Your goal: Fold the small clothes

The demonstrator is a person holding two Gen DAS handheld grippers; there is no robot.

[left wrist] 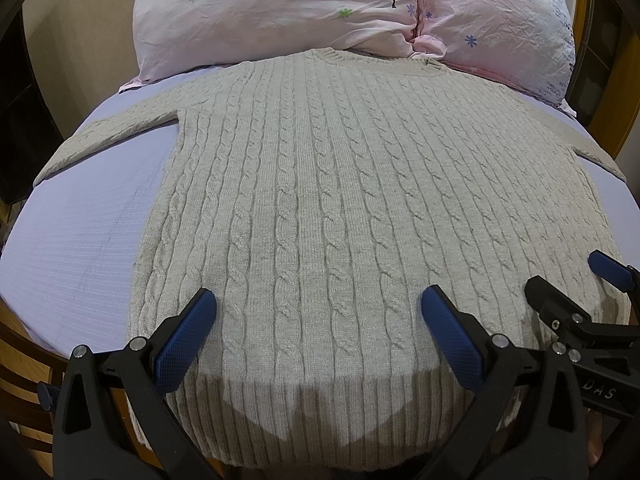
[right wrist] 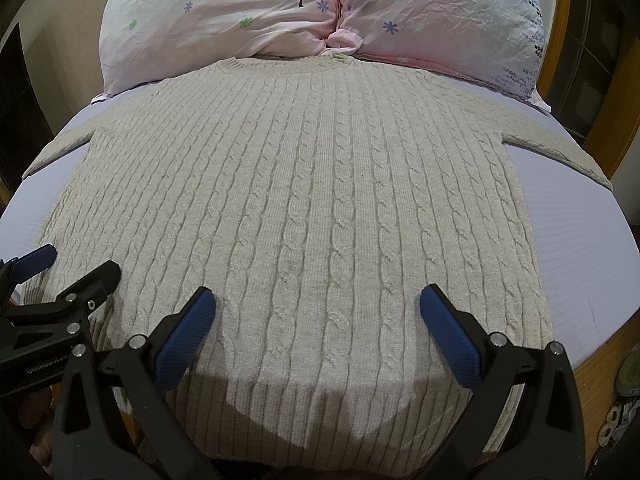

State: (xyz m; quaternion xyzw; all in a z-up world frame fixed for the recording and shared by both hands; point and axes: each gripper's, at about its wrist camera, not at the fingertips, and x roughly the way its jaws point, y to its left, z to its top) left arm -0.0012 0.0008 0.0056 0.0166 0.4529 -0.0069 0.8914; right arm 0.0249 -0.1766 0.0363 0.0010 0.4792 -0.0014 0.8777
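A beige cable-knit sweater lies flat on the bed, neck toward the pillows, sleeves spread to both sides. It fills the right wrist view too. My left gripper is open and empty, hovering over the sweater's hem on its left half. My right gripper is open and empty over the hem on its right half. The right gripper also shows at the right edge of the left wrist view, and the left gripper shows at the left edge of the right wrist view.
A lavender sheet covers the bed. Pink flowered pillows lie against the far end, just behind the sweater's neck. A wooden bed frame borders the right side. The near bed edge runs under the hem.
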